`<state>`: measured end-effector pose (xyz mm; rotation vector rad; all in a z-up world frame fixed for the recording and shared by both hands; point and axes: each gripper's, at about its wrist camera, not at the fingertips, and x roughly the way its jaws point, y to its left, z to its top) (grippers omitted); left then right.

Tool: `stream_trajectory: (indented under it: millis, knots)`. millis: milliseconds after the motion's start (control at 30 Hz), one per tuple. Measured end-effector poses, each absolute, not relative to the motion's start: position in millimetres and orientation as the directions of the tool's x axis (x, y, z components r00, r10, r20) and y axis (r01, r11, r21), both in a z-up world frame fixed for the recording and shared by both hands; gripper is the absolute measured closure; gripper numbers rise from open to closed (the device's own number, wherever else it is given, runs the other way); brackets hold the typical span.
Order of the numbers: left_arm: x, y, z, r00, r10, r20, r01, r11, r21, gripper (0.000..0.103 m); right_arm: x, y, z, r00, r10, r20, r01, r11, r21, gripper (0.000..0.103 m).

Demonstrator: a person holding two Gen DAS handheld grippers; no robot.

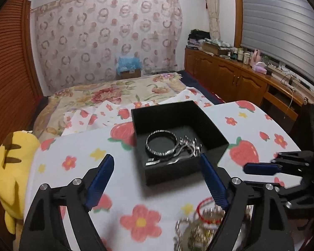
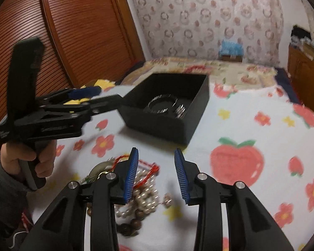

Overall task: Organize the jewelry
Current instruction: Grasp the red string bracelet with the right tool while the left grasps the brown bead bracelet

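An open black box stands on the strawberry-print cloth. In it lie a silver bangle and a silver chain. My left gripper is open wide just short of the box's near corner, and its pads touch nothing. A loose pile of jewelry lies in front of the box: pearl beads, a red cord bracelet and brown wooden beads. My right gripper hovers open over the pile's right side with nothing between its fingers.
A person's hand holds the left gripper's handle at the left. A yellow plush toy lies at the cloth's left edge. A floral bed lies beyond the box, a wooden cabinet to the right, and slatted wardrobe doors to the left.
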<state>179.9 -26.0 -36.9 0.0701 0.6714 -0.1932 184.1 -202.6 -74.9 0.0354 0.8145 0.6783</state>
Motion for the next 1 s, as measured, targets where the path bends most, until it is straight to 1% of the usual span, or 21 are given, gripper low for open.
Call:
stream_trajectory:
  millis: [200, 367, 567, 633, 800, 1000]
  knots:
    - [154.2, -11.7, -47.8, 0.743, -0.188, -0.642, 0.215, 0.976, -0.038, 0.022, 193.1, -192.1, -83.4, 0.408, 0.584, -0.702, -0.528, 0.778, 0.341, 0.065]
    - [139.9, -3.8, -52.3, 0.736, -0.215, -0.642, 0.218, 0.973, -0.075, 0.022, 198.5, -185.0, -88.3, 0.384, 0.567, -0.729, -0.52, 0.785, 0.337, 0.071]
    - [131.5, -2.8, -57.5, 0.728, -0.223, -0.648, 0.228, 0.971, -0.079, 0.022, 200.8, -184.1, -93.5, 0.355, 0.566, -0.744, -0.511, 0.784, 0.353, 0.08]
    - [131.0, -3.3, -60.6, 0.722, -0.225, -0.655, 0.229, 0.97, -0.081, 0.022, 201.1, -184.2, -93.9, 0.347, 0.567, -0.747, -0.51, 0.782, 0.357, 0.087]
    - [129.7, -6.0, -70.2, 0.696, -0.234, -0.679, 0.239, 0.967, -0.089, 0.022, 200.4, -184.3, -91.8, 0.334, 0.579, -0.743, -0.522, 0.771, 0.366, 0.099]
    - [125.5, -12.9, -84.6, 0.646, -0.253, -0.72, 0.27, 0.958, -0.094, 0.022, 193.0, -192.1, -78.6, 0.395, 0.575, -0.716, -0.531, 0.779, 0.333, 0.099]
